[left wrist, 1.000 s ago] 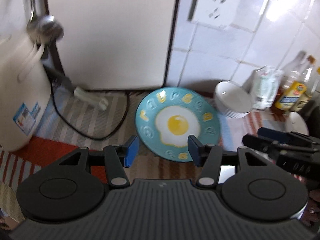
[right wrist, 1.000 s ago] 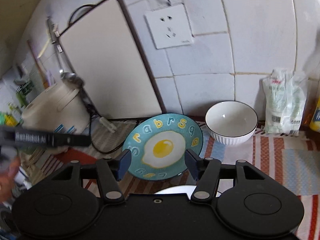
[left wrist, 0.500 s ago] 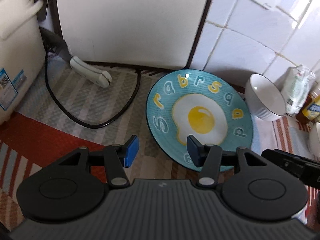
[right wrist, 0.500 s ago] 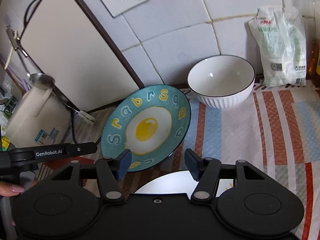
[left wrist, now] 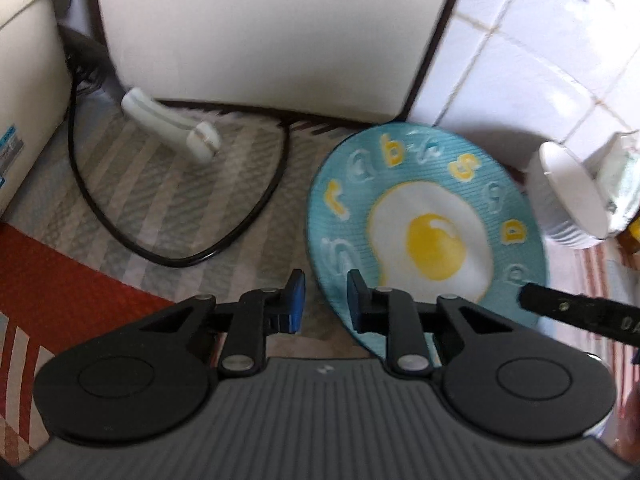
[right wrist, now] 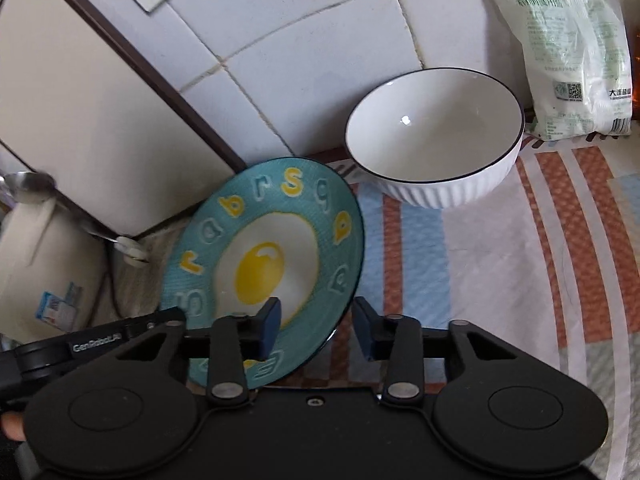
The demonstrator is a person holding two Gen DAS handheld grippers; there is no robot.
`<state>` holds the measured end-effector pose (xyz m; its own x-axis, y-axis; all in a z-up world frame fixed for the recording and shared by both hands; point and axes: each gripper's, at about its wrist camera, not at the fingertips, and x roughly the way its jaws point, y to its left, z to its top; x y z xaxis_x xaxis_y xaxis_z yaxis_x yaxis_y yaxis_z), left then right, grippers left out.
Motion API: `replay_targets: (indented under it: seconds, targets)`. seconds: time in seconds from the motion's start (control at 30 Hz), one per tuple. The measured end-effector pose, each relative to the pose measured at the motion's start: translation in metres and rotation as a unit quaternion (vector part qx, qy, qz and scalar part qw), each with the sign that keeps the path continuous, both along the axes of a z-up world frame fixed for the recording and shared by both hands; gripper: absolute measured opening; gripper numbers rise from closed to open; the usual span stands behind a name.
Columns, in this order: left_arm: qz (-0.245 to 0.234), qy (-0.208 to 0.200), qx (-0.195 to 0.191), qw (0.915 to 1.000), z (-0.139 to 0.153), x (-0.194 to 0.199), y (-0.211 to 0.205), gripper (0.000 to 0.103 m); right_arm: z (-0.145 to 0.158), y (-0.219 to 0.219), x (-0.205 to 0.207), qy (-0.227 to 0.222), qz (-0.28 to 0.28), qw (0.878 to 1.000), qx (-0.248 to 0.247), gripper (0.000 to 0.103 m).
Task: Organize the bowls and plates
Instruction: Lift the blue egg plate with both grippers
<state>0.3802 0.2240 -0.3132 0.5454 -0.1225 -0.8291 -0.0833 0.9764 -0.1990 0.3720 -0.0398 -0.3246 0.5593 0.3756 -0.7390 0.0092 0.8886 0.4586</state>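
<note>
Left hand-held gripper [left wrist: 323, 298]: jaws parted to a narrow gap with nothing between them; it sits at the near left rim of the plate, one blue pad over the rim, the other over the cloth beside it
Right hand-held gripper [right wrist: 316, 326]: jaws set wide and holding nothing; the left pad lies over the plate's lower edge, the right pad over the striped cloth just past the rim
Egg plate [right wrist: 276, 264]: teal, with a fried egg painted in the middle and raised letters round the border; it lies on the tabletop close to the wall, between the cream board and the white bowl; from the left wrist it shows at [left wrist: 432, 236]
White bowl [right wrist: 434, 138]: ribbed outside, thin dark rim, upright, just beside the plate's far right edge and near the tiled wall; whether the two touch cannot be told; blurred in the left view [left wrist: 572, 196]
Tabletop cloth [right wrist: 520, 256]: striped in orange, blue and pale bands on the right, grey stripes and a red patch on the left
Cream board [left wrist: 272, 28]: leaning upright against the wall behind the plate
Black cord [left wrist: 256, 208]: looped on the grey cloth left of the plate, with a white plug [left wrist: 172, 126] lying inside the loop
White appliance [right wrist: 44, 264]: far left, labelled
Salt bag [right wrist: 568, 48]: propped against the tiles, right of the bowl
</note>
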Motion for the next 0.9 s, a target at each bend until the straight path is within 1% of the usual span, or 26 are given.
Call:
replay_targets:
  seconds: [0.03,0.07,0.1,0.17,0.2,0.27,0.33,0.4,0.5,0.57,0.67,0.73,0.9]
  targets:
    - [0.003,0.001,-0.01,0.9999,-0.002,0.002,0.003,0.022,-0.002,-0.001,0.002,0.005,-0.005,1.0,0.003,0.033]
    - [0.007,0.002,-0.017,0.9998,-0.004,0.003,0.004,0.022,-0.005,-0.001,0.004,0.008,-0.008,1.0,0.004,0.029]
    - [0.008,0.004,-0.02,0.9998,-0.005,0.004,0.004,0.022,-0.007,-0.002,0.006,0.01,-0.01,1.0,0.002,0.023]
    - [0.003,0.005,-0.017,0.9998,-0.006,0.006,0.003,0.021,-0.011,-0.002,0.009,0.016,-0.01,1.0,-0.001,0.019]
    - [0.001,0.004,-0.018,0.9998,-0.008,0.007,0.001,0.021,-0.014,-0.002,0.011,0.02,-0.01,1.0,0.003,0.018]
    - [-0.003,0.002,-0.024,0.9997,-0.013,0.007,-0.003,0.026,-0.022,-0.003,0.017,0.032,-0.007,0.999,0.03,0.019]
    - [-0.01,-0.01,-0.012,0.9998,-0.014,0.005,-0.011,0.029,-0.024,-0.005,0.02,0.041,-0.008,0.998,0.043,0.019]
    - [-0.013,-0.013,0.003,0.9998,-0.013,0.004,-0.017,0.03,-0.027,-0.01,0.022,0.049,-0.009,0.997,0.061,0.017]
    - [-0.018,-0.003,-0.006,0.9998,-0.012,0.006,-0.014,0.026,-0.029,-0.017,0.02,0.053,-0.01,0.995,0.083,0.014]
    - [-0.019,0.007,-0.004,0.9998,-0.007,0.007,-0.01,0.024,-0.026,-0.015,0.018,0.055,-0.007,0.995,0.081,0.014]
    - [-0.033,-0.001,0.027,0.9991,0.008,0.005,-0.014,0.024,-0.016,-0.01,0.01,0.047,0.003,0.996,0.082,0.017]
    - [-0.042,-0.003,0.035,0.9985,0.016,0.002,-0.015,0.023,-0.008,-0.008,0.006,0.049,0.008,0.996,0.078,0.017]
    - [-0.05,-0.01,0.032,0.9982,0.032,-0.016,-0.016,0.024,0.008,-0.012,-0.014,0.037,0.007,0.996,0.086,0.018]
